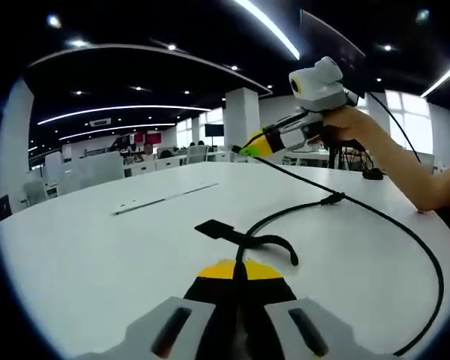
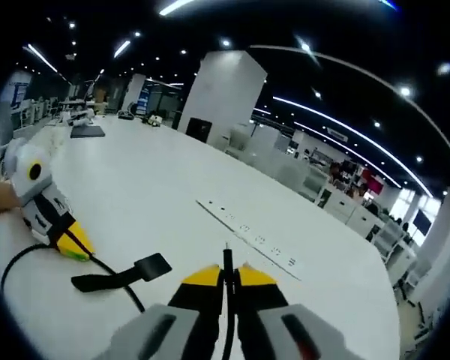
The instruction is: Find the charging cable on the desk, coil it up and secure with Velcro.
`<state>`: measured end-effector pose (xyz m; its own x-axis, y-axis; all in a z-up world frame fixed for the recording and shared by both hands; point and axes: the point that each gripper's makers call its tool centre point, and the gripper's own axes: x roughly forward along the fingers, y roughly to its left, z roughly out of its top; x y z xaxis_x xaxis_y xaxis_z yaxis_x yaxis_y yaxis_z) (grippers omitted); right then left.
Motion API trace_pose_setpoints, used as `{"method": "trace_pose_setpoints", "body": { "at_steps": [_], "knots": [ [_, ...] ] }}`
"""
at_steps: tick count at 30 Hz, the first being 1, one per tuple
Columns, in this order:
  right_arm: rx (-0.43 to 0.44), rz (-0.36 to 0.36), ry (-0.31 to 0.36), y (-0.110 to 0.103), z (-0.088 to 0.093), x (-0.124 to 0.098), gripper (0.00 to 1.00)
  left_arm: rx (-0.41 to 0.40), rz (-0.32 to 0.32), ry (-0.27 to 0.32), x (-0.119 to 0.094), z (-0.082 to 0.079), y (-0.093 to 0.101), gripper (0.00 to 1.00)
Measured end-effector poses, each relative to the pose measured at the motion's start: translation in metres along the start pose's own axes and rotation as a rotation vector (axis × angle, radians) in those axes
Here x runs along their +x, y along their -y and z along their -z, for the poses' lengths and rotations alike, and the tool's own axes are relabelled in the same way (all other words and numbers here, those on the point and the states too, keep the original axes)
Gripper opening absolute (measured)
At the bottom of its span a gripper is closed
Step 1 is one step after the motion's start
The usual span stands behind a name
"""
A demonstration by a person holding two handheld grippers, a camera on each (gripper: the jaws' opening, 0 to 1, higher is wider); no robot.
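A black charging cable lies in a wide loop on the white table. My left gripper is shut on the cable just behind its black Velcro strap, which lies flat on the table. My right gripper, held in a person's hand, hovers above the table's far side and is shut on the cable's other end. In the right gripper view my right gripper pinches the cable, and a short tip sticks out past the jaws. My left gripper shows at the left, beside the strap.
A long recessed socket strip runs across the tabletop. A small black object sits near the person's forearm. A dark flat pad lies at the far end. Office chairs line the far edge.
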<state>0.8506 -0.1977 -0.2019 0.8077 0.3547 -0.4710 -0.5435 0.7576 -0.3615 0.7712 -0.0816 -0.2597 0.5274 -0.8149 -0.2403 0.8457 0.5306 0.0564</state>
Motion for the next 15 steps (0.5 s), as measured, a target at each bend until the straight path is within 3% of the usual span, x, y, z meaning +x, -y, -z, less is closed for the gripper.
{"method": "trace_pose_setpoints", "body": {
  "at_steps": [5,15],
  "knots": [
    [-0.042,-0.044,-0.040,-0.026,-0.004,0.027,0.08,0.004,0.000,-0.002,0.000,0.000,0.001,0.02],
    [-0.118,-0.153,-0.051,-0.083,-0.028,0.063,0.08,0.014,0.002,-0.007,0.002,0.000,0.002,0.02]
  ]
}}
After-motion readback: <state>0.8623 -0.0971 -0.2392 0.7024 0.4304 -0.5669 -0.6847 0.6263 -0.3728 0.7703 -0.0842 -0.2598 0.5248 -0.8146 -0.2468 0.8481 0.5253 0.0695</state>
